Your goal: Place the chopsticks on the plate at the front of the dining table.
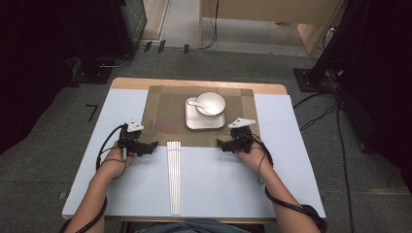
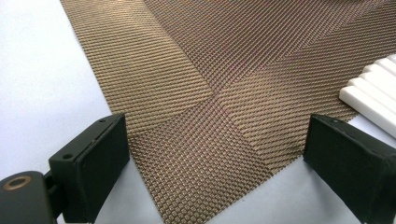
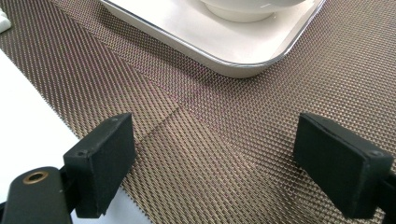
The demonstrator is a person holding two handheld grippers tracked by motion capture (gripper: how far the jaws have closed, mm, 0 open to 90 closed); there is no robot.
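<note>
Forearms enter at 6 o'clock in the high view, each hand w/ a gripper resting low on the white table (image 1: 291, 145). Left gripper (image 1: 154, 144) sits at abt 9 o'clock of the scene, jaws pointing toward 3 o'clock; right gripper (image 1: 219, 143) sits opposite, jaws pointing toward 9 o'clock.

Woven placemat (image 1: 170, 114) is the thing both reach for. Left gripper's jaws stand apart, nothing between the pads; in the left gripper view the mat's near corner (image 2: 205, 135) lies btwn and just past the two jaws, no contact seen. Right gripper's jaws stand wide apart, also w/ nothing held; in the right gripper view the mat (image 3: 219, 140) runs under and ahead of the jaws, its edge by the left jaw.

White chopsticks (image 1: 173, 177) lie in a bundle btwn the two grippers, running from the mat's near edge toward 6 o'clock; their tips show at 3 o'clock in the left gripper view (image 2: 373, 93).

Square tray (image 1: 194, 122) sits on the mat at 12 o'clock of the right gripper, near but apart. White bowl (image 1: 210, 103) stands on the tray, a spoon (image 1: 194, 103) leaning at its 9 o'clock side.
</note>
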